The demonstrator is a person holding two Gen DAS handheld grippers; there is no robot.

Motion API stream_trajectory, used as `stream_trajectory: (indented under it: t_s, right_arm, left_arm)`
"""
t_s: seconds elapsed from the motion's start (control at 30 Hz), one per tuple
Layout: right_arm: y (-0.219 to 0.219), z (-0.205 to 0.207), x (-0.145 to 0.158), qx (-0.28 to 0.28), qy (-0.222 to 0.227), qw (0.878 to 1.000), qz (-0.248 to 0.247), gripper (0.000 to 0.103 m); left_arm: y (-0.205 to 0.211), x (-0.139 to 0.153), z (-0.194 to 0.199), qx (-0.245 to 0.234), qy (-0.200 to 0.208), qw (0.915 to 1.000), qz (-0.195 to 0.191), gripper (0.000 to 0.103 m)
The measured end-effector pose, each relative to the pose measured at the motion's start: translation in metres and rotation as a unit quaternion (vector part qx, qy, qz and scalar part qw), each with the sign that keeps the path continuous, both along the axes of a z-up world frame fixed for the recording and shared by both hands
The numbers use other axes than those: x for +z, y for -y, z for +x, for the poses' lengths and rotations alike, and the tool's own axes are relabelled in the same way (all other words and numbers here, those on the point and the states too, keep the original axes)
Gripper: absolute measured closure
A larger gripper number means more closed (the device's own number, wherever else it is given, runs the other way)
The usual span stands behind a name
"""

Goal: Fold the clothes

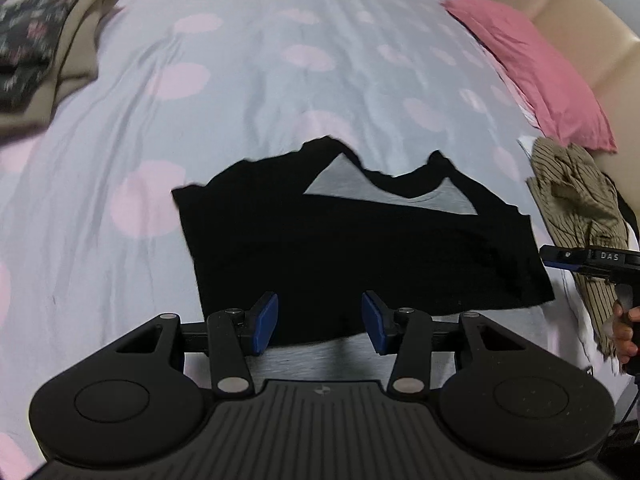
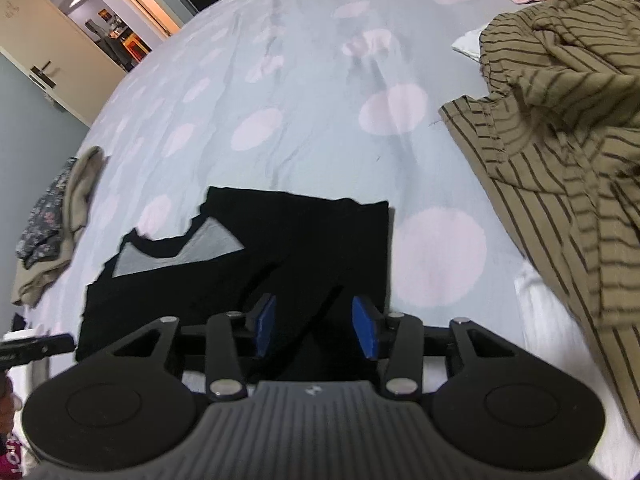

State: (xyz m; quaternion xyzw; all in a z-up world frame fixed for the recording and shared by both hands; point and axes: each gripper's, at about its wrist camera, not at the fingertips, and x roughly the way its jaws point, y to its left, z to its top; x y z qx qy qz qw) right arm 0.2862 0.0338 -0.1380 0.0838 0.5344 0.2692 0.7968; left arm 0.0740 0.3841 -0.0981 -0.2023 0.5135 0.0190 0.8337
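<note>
black garment (image 1: 360, 248) | partly folded, flat | on dotted bedsheet (image 1: 280, 60)

Garment (image 1: 320, 248) lies flat on bed (image 1: 280, 60), just ahead of left fingers (image 1: 266, 322). Striped pile (image 1: 580, 208) right of it, pillow (image 1: 532, 72) beyond; folded stack (image 1: 36, 60) far left.

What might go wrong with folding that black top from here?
Both hand-held grippers, left and right, hang open over the near edge of the black top, so a pinch might catch only one layer or the dotted sheet too. Lifting unevenly could undo the fold.
</note>
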Motion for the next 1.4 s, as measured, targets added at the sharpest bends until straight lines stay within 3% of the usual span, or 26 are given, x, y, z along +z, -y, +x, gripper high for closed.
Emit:
stream_trajectory:
  t_s: [0.07,0.2,0.23,0.3,0.5,0.63,0.9,1.23,1.3,1.33,1.4]
  right_arm:
    - [-0.009,0.007,-0.007,0.016,-0.002,1.0,-0.012,0.071]
    - [-0.027,0.015,-0.014,0.061,0.005,0.997,-0.046,0.084]
    - [-0.03,0.016,-0.013,0.074,0.008,0.996,-0.056,0.095]
    - [-0.034,0.019,-0.009,0.093,0.014,0.993,-0.074,0.099]
    - [-0.025,0.03,0.013,0.068,0.068,0.986,-0.136,0.098]
    - [-0.01,0.029,0.021,0.048,0.075,0.986,-0.14,0.077]
    - [0.006,-0.002,0.015,0.048,0.021,0.997,-0.059,0.077]
    - [-0.011,-0.016,-0.012,0.058,-0.003,0.996,-0.071,0.075]
    - [-0.011,-0.013,-0.012,0.056,-0.006,0.996,-0.065,0.08]
    - [-0.011,-0.012,-0.01,0.057,-0.005,0.996,-0.063,0.089]
    - [-0.01,-0.011,-0.007,0.059,-0.002,0.996,-0.062,0.091]
  left_arm:
    - [0.001,-0.008,0.001,-0.003,-0.004,1.0,0.002,0.06]
    - [-0.001,-0.02,0.002,0.002,-0.006,1.0,0.005,0.06]
    - [-0.002,-0.022,0.002,0.005,-0.008,0.9999,0.004,0.06]
    - [-0.004,-0.026,0.001,0.009,-0.009,0.9999,0.004,0.06]
    - [-0.006,-0.028,-0.003,0.021,-0.008,0.9998,-0.002,0.06]
    - [-0.005,-0.028,-0.005,0.03,-0.007,0.9995,-0.002,0.06]
    - [-0.005,-0.03,-0.006,0.05,-0.006,0.9987,-0.009,0.06]
    - [-0.008,-0.032,-0.007,0.06,-0.007,0.9981,-0.016,0.06]
    - [-0.008,-0.033,-0.007,0.062,-0.007,0.9979,-0.017,0.06]
    - [-0.008,-0.033,-0.007,0.062,-0.007,0.9979,-0.017,0.06]
    - [-0.008,-0.033,-0.007,0.061,-0.007,0.9979,-0.018,0.06]
